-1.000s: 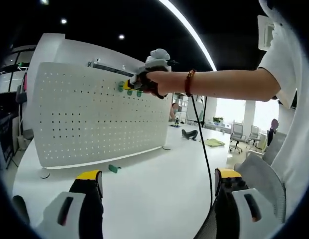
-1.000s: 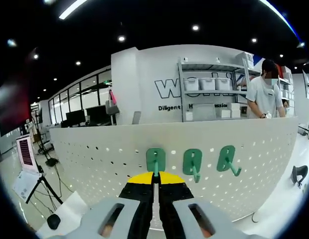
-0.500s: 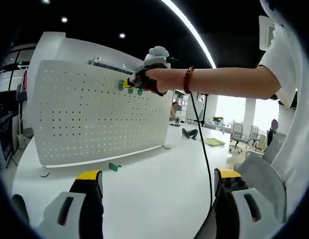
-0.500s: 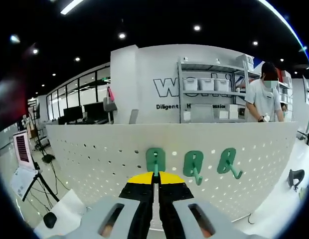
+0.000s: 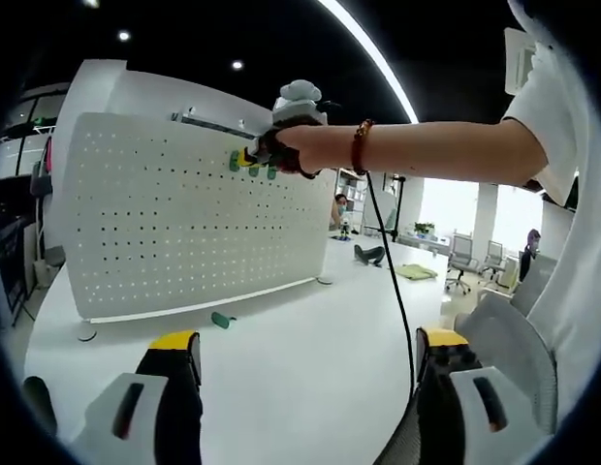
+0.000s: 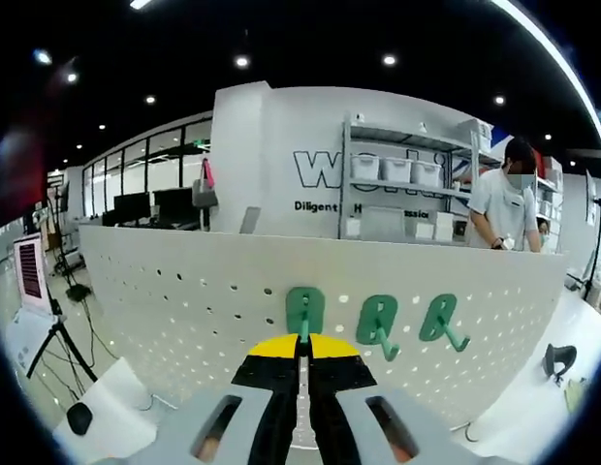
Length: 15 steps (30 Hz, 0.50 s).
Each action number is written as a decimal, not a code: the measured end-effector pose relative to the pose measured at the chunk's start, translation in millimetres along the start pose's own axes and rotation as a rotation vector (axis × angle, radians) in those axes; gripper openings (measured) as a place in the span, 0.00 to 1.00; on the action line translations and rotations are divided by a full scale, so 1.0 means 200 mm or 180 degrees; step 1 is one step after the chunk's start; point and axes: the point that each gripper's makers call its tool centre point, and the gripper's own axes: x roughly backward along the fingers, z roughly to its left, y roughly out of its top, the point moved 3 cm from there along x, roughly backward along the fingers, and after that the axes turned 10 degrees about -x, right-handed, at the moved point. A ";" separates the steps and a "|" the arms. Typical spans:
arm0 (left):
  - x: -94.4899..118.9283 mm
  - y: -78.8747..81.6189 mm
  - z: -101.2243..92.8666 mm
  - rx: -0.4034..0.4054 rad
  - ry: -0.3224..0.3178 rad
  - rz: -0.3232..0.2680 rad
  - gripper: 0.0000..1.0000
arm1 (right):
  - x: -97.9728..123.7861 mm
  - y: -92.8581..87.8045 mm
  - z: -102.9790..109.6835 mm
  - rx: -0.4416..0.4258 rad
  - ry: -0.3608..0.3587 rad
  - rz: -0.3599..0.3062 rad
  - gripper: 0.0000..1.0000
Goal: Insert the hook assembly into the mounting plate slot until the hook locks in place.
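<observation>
The left gripper (image 5: 305, 363) waits low at six o'clock with its jaws spread wide and empty, likely kept back so the board stays in sight. One spare green hook (image 5: 221, 322) lies on the table (image 5: 310, 358) near the pegboard (image 5: 165, 232). The right gripper (image 6: 301, 351), jaws clamped on a green hook (image 6: 303, 312) at twelve o'clock, presses it against the board. Two more hooks (image 6: 378, 322) hang at two o'clock: three there.
</observation>
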 end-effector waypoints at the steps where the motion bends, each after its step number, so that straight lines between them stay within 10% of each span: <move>1: 0.00 0.00 0.00 0.0004 0.0006 0.0002 0.94 | 0.00 0.00 0.00 -0.0091 0.0031 0.0017 0.01; 5: 0.00 0.00 0.00 0.0033 0.0004 -0.0007 0.94 | -0.01 -0.01 0.00 -0.0386 0.0088 0.0056 0.01; 15: 0.00 -0.01 -0.01 0.0030 -0.0032 0.0028 0.94 | 0.00 0.00 0.00 -0.0083 0.0085 0.0016 0.01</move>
